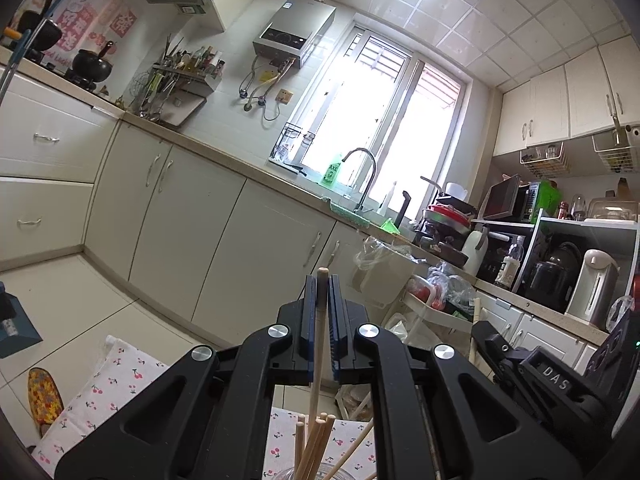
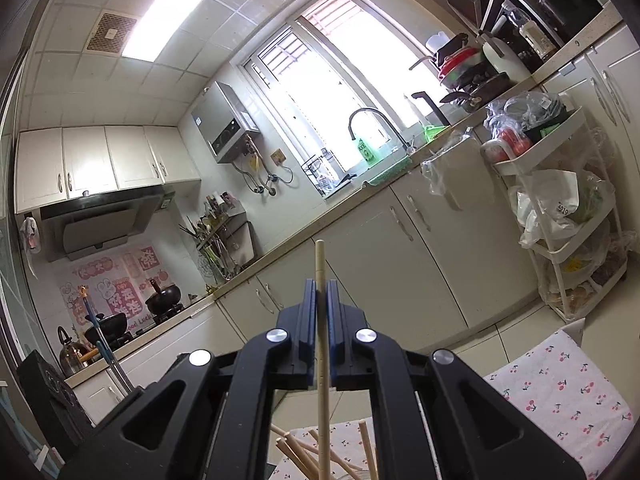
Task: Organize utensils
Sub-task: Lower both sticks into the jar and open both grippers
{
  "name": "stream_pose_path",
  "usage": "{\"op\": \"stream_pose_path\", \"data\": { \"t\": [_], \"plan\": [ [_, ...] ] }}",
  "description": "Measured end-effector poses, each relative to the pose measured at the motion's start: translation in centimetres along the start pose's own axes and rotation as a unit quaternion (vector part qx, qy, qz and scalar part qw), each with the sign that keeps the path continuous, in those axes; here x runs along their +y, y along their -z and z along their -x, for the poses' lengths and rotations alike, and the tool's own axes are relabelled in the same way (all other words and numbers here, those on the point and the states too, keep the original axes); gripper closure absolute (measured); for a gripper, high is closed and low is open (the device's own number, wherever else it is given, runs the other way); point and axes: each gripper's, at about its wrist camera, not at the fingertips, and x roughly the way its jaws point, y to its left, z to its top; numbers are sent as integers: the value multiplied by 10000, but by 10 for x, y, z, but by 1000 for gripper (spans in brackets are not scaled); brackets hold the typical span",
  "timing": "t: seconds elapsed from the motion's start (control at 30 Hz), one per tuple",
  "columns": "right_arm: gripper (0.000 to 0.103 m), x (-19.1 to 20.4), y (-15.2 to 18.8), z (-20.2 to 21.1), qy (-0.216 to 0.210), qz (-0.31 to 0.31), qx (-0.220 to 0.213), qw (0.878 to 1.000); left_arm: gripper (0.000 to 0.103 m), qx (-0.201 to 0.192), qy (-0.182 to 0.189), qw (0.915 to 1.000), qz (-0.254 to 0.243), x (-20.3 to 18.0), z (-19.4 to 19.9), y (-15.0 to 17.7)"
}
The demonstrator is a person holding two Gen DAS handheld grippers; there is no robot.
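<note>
Left claw (image 1: 320,300) clenched on one chopstick (image 1: 319,344), right claw (image 2: 321,304) on another (image 2: 322,344); either could snag the glass's bundled sticks (image 1: 314,444) below

a narrow kitchen with cream cabinets (image 1: 224,216) under a pale counter (image 1: 224,152). a bright window (image 1: 384,120) stands above the sink and its curved faucet (image 1: 366,178). a water heater (image 1: 294,32) hangs on the white tiled wall, a range hood (image 2: 100,224) sits over black pots, and a ceiling light panel (image 2: 164,16) glows. pale floor tiles (image 1: 60,292) lie below, with a white trolley (image 2: 560,208) against the cabinets.
</note>
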Motion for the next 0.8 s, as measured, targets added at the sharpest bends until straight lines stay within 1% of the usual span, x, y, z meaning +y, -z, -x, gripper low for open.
{"op": "stream_pose_path", "data": {
  "t": [0.17, 0.27, 0.33, 0.47, 0.57, 0.7, 0.77, 0.8],
  "plan": [
    [97, 0, 2, -7, 56, 19, -101, 9999, 98, -58, 55, 10000, -13, -4, 7, -6],
    [97, 4, 6, -15, 110, 134, -197, 9997, 98, -152, 108, 9998, -30, -7, 12, -14],
    [97, 8, 10, -22, 155, 281, -251, 9992, 98, -220, 146, 9996, -56, -10, 15, -20],
    [97, 12, 27, -30, 268, 576, -190, 9978, 98, -267, 183, 9994, -119, -12, 17, -27],
    [96, 15, 42, -30, 356, 865, -153, 9955, 98, -303, 200, 9993, -134, -11, 20, -32],
    [96, 19, 54, -27, 390, 1206, -141, 9918, 98, -386, 238, 9989, -135, -11, 27, -40],
    [92, 23, 59, -24, 353, 1407, -110, 9894, 98, -442, 272, 9985, -155, -13, 30, -45],
    [83, 24, 61, -22, 331, 1462, -94, 9887, 98, -456, 286, 9984, -158, -13, 31, -47]
  ]
}}
